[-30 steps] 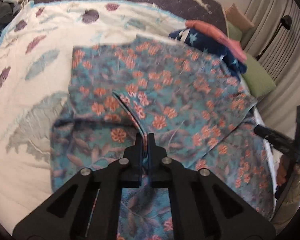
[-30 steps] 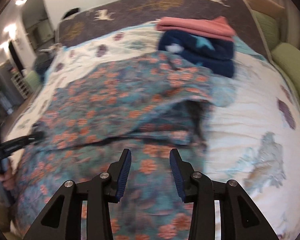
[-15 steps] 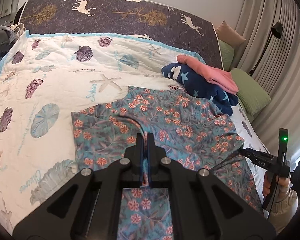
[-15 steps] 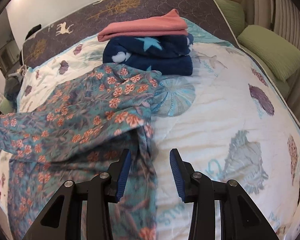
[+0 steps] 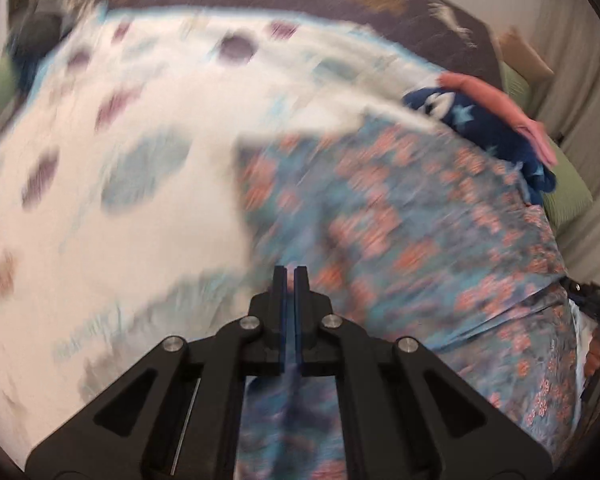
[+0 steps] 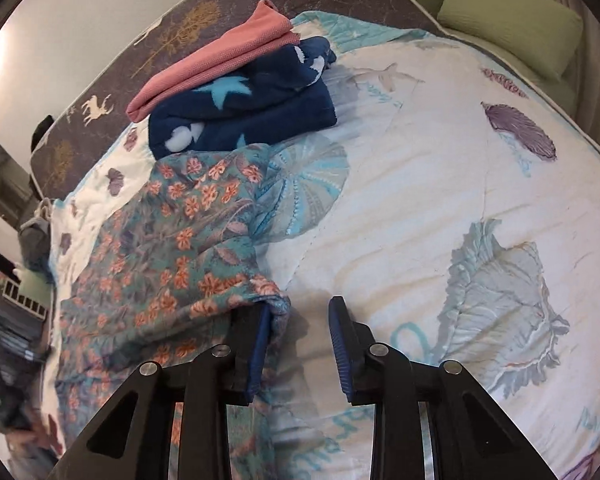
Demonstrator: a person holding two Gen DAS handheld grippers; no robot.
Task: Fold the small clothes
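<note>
Done: pink cloth [image 6: 216, 56] and blue blanket [image 6: 252, 112] are lying folded in a stack.
Left: floral garment [image 6: 172, 240] is sprawling unfolded on the bedspread [image 6: 440, 200].
Left gripper [image 5: 290, 280]: clamping the garment's fabric.
Right gripper [image 6: 298, 320]: hanging wide apart, holding nothing, at the garment's edge.

No legible txt (quilt [image 6: 440, 168] script blurred).

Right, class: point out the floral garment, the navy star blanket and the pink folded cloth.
floral garment [image 6: 172, 248]: right wrist view, middle of its flowered fabric.
navy star blanket [image 6: 252, 116]: right wrist view, front of the folded stack.
pink folded cloth [image 6: 216, 68]: right wrist view, its top face.
</note>
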